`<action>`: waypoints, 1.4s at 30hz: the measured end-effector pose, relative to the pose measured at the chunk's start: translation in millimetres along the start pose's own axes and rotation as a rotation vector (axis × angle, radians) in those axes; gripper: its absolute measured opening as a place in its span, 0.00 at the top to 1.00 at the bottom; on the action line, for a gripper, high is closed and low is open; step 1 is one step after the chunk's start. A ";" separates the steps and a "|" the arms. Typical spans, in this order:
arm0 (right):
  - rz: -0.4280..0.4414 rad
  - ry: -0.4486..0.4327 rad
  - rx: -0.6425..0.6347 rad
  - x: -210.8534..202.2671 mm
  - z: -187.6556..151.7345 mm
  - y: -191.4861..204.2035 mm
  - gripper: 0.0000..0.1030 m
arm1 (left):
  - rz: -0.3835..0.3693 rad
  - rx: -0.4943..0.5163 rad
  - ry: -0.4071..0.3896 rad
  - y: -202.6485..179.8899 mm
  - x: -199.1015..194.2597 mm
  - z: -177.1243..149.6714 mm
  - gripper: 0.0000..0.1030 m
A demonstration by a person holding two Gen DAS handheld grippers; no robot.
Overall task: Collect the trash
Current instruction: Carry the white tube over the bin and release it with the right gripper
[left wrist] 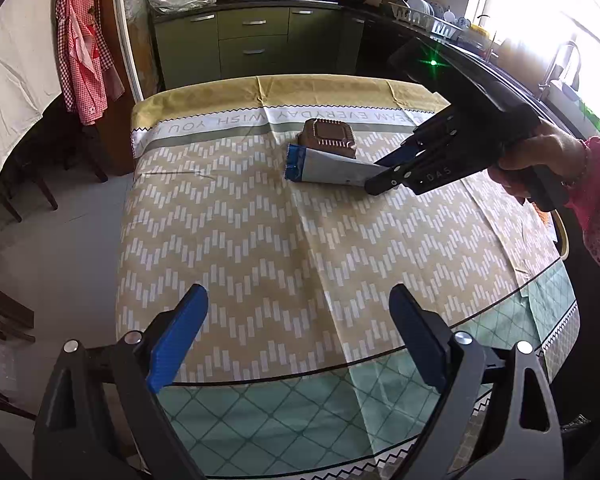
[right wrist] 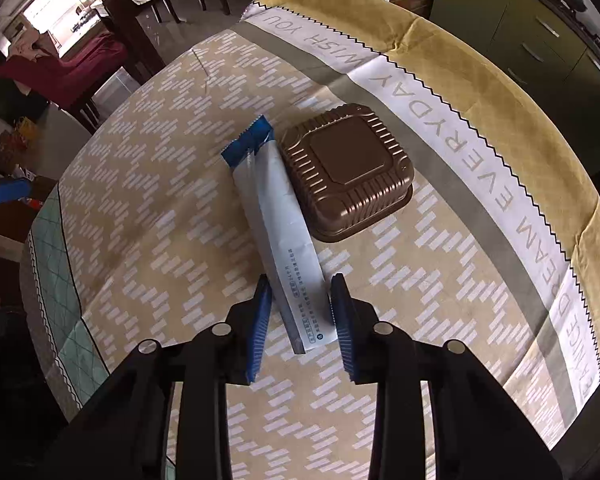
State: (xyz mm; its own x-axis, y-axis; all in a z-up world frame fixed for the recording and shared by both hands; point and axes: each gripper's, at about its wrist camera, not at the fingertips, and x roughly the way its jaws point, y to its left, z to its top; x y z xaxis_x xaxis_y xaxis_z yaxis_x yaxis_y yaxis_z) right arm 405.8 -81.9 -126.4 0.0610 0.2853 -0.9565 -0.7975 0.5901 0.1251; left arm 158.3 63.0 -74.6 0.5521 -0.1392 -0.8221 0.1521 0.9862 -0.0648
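A long white snack wrapper (right wrist: 276, 208) with a blue crimped end lies flat on the patterned tablecloth (right wrist: 148, 240). A ribbed brown plastic tray (right wrist: 348, 168) sits upside down, touching the wrapper's side. My right gripper (right wrist: 301, 280) points steeply down over the wrapper's near end, and its blue pads (right wrist: 260, 320) meet both long edges. In the left wrist view, the right gripper (left wrist: 376, 178) pinches the wrapper (left wrist: 328, 164) in front of the tray (left wrist: 332, 136). My left gripper (left wrist: 300, 296) hangs open over the near part of the table, holding nothing.
The table's far edge (left wrist: 260, 84) faces green kitchen cabinets (left wrist: 252, 40). Dark chairs (left wrist: 32, 184) and a red checked apron (left wrist: 84, 52) are on the left. A person's hand in a pink sleeve (left wrist: 596, 200) holds the right gripper at the table's right side.
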 end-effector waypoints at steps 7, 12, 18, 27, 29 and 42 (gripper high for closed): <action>0.016 -0.053 0.003 -21.0 -37.6 13.8 0.86 | 0.006 0.012 0.001 -5.5 -2.9 -1.6 0.15; 0.011 -0.091 0.025 -49.7 -70.9 26.1 0.87 | 0.001 0.025 0.004 -13.2 -4.2 -2.7 0.15; -0.063 -0.128 0.206 -110.3 -146.7 -6.3 0.87 | -0.019 0.066 0.000 -30.9 -4.0 -1.3 0.15; -0.287 -0.102 0.714 -176.0 -337.5 -133.3 0.87 | -0.071 0.124 0.002 -65.2 6.1 4.9 0.15; -0.327 -0.080 0.800 -176.1 -374.8 -155.7 0.87 | -0.076 0.142 0.004 -73.7 7.6 6.9 0.15; -0.393 -0.059 0.998 -152.7 -458.9 -202.0 0.50 | -0.040 0.206 0.025 -98.0 8.4 12.6 0.15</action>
State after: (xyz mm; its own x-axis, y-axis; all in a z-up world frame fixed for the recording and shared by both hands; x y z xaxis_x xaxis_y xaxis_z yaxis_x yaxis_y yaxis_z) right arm 282.2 -591.3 -126.5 0.2569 -0.0388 -0.9657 0.1334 0.9911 -0.0044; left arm 158.3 -35.9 -68.0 0.5224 -0.1734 -0.8349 0.3398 0.9403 0.0173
